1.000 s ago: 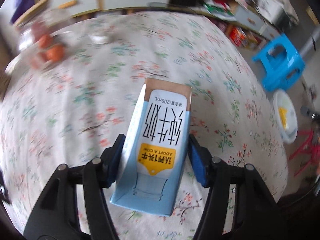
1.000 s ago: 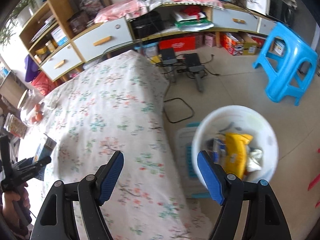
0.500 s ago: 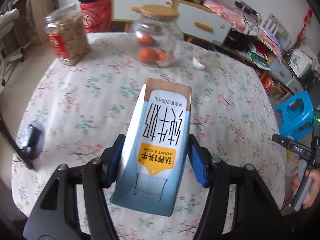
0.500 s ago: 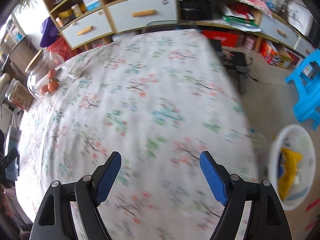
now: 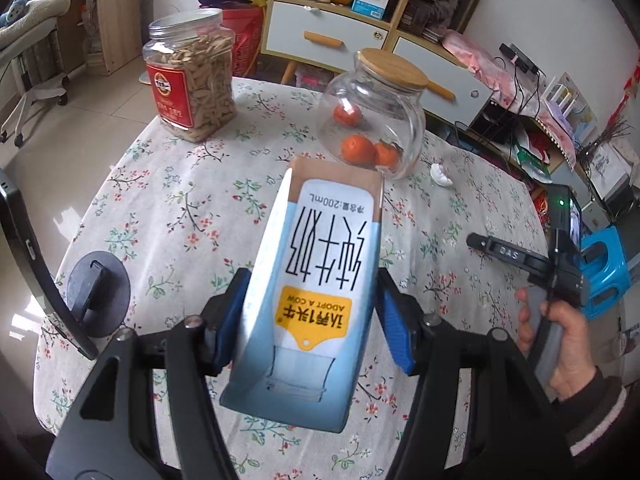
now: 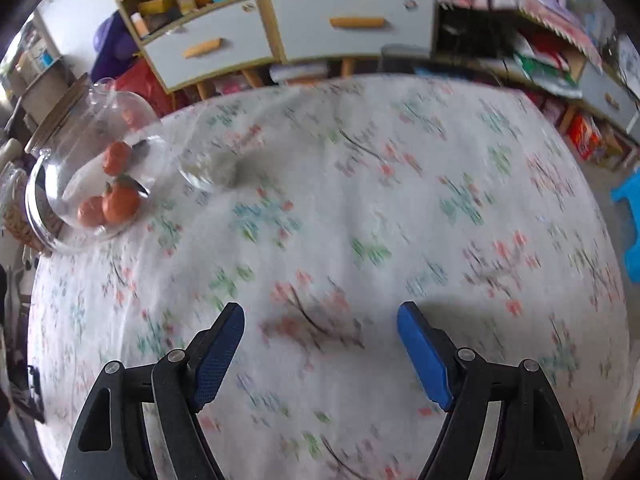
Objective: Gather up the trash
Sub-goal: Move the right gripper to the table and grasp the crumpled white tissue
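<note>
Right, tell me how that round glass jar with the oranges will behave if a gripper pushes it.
The glass jar is probably fragile and slick: clear, smooth, bulging walls give pads little purchase. Its rounded body sits on a narrower base, so a high push may tip it rather than slide it on the tablecloth. The loose oranges inside would likely roll and shift the weight.

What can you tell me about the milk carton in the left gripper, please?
The milk carton is a small paperboard box, pale blue and white with a brown end, black characters and a yellow label. It looks intact. The left gripper is shut on it, blue pads pressing its two sides, holding it tilted above the floral tablecloth, brown end pointing away.
</note>
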The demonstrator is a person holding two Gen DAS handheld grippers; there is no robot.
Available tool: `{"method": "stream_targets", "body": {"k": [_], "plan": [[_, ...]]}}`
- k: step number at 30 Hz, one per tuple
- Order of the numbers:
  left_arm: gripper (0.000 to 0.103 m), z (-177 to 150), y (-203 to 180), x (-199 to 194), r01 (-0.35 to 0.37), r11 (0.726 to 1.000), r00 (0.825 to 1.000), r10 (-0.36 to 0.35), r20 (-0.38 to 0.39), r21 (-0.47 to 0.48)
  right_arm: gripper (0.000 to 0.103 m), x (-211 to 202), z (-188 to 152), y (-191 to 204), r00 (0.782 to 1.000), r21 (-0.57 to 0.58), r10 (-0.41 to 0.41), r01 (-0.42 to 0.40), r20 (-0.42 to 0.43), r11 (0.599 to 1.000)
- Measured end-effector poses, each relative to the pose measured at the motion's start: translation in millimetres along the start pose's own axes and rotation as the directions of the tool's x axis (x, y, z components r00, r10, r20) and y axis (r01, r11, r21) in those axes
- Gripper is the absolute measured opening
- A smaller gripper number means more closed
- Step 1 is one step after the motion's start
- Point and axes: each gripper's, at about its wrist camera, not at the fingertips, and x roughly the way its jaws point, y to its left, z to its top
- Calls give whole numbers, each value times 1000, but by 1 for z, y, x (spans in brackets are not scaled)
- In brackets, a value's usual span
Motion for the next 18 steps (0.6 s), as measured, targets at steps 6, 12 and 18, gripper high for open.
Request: {"method": "stream_targets", "body": {"k": [6, 12, 18], "plan": [[62, 6, 10, 6, 16, 999, 1000, -17, -13, -35, 74, 20, 21, 28, 996, -49, 8, -4, 85, 999], [62, 10, 16, 2, 21, 998, 1000, -21, 0, -61, 56, 36, 46, 49, 994, -90, 16, -6, 106, 996], [62, 10, 17, 4, 2, 998, 1000, -2, -5, -64, 33, 52, 67, 62, 995, -99, 30, -21, 96, 995]]}}
